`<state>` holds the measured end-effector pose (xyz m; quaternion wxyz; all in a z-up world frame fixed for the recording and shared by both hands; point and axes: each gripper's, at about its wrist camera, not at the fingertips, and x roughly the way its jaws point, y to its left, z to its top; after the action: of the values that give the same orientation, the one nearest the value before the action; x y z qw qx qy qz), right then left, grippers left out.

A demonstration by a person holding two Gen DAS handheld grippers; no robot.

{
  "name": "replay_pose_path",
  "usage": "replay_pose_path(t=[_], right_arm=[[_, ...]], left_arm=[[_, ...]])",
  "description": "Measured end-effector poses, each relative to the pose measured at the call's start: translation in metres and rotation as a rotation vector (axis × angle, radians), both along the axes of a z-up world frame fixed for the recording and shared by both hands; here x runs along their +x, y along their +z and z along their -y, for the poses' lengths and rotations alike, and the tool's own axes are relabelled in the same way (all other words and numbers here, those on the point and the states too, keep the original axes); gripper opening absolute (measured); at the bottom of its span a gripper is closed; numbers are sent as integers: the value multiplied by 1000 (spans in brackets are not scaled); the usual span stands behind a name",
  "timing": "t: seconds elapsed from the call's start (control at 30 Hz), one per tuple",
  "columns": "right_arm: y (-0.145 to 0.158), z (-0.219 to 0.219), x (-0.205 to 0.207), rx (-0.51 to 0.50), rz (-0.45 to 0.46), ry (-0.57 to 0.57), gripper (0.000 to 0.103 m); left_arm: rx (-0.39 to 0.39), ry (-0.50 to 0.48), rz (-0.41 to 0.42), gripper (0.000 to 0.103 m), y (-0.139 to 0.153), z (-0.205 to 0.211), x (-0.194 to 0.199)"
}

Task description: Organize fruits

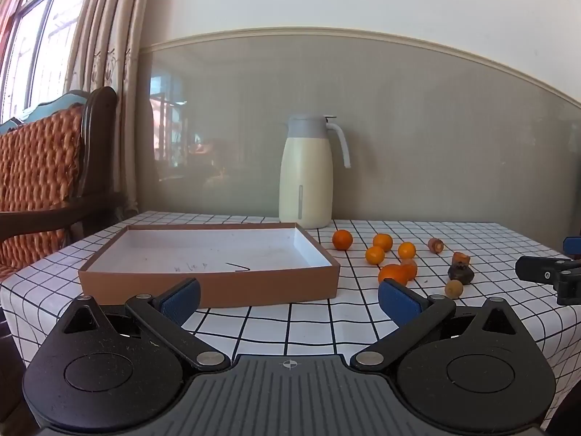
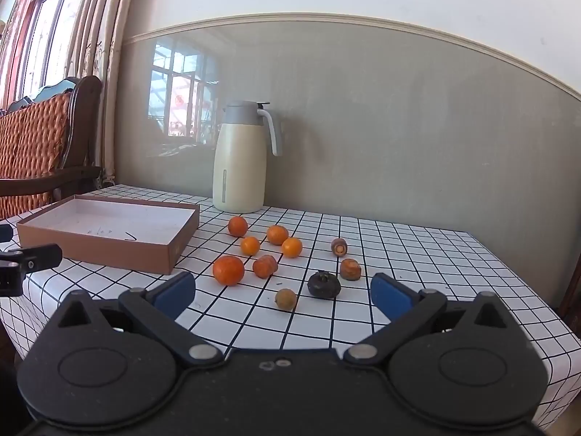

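Observation:
A shallow brown box [image 1: 207, 283] [image 2: 109, 250] with a white inside stands empty on the left of the checked tablecloth. To its right lie several oranges [image 2: 228, 270] [image 1: 342, 239], several carrot pieces [image 2: 265, 266] [image 2: 350, 269] [image 2: 339, 246], a dark mangosteen [image 2: 324, 284] [image 1: 460, 273] and a small tan fruit [image 2: 285, 299] [image 1: 454, 288]. My left gripper [image 1: 289, 298] is open and empty, in front of the box. My right gripper [image 2: 283, 294] is open and empty, just short of the tan fruit and mangosteen.
A cream thermos jug [image 1: 307, 174] [image 2: 241, 160] stands at the back against the wall. A wooden chair with an orange cushion [image 1: 40, 167] is left of the table. The table's right edge [image 2: 526, 290] drops off near the fruit. The right gripper shows at the left wrist view's right edge [image 1: 552, 276].

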<state>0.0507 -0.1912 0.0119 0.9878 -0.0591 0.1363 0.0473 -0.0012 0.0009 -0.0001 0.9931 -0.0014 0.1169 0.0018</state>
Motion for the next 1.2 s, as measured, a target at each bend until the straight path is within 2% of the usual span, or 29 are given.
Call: replay_pose_path(t=[1.2], right_arm=[[0,1,-3,-2,8,-1,97]], left_arm=[[-3,2,0,103,1,0,0]])
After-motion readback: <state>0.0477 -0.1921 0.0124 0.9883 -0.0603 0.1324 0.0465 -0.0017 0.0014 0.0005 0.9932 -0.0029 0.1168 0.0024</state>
